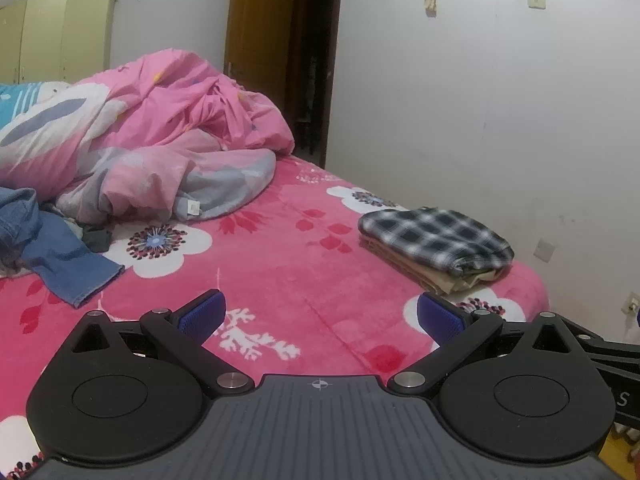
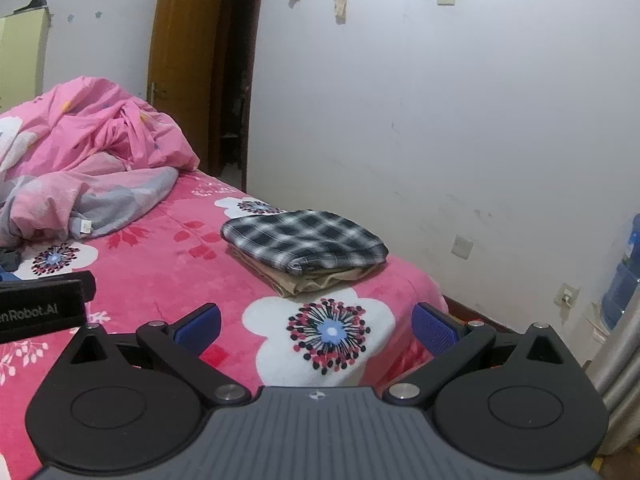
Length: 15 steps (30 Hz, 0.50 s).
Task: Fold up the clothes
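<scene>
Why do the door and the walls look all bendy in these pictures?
Fisheye lenses bend straight lines near the edges: in the left wrist view the door leans and the wardrobe tilts; in the right wrist view the wall bows. Dark corners are the lens rim. Light is soft, without glare.

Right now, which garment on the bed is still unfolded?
The blue denim garment at the left, lying crumpled and spread beside the pink duvet. The black-and-white plaid garment and the tan garment under it are stacked, folded.

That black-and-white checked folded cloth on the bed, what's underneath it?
Under the black-and-white checked folded cloth lies a folded beige garment, resting on the pink flowered blanket. Only its edges show; the rest is covered.
</scene>
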{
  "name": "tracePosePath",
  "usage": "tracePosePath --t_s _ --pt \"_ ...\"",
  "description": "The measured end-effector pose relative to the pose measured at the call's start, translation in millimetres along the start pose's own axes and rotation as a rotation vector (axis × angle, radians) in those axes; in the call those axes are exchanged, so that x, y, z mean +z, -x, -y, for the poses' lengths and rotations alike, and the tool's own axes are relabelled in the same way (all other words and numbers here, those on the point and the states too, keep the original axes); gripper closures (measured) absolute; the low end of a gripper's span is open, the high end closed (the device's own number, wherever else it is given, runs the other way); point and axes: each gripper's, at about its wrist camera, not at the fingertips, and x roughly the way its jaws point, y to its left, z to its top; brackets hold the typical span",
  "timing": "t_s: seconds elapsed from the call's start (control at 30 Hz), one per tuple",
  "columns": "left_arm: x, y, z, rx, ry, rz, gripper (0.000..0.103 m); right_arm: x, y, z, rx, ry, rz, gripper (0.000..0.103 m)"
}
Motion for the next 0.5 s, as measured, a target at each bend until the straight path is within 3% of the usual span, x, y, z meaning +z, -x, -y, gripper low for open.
tracePosePath --t_s 0.5 --pt "-1.6 -1.1 0.9 -0.005 0.005 -0.02 0.0 -4.5 -3.7 -0.4 -0.008 0.007 -0.017 0.0"
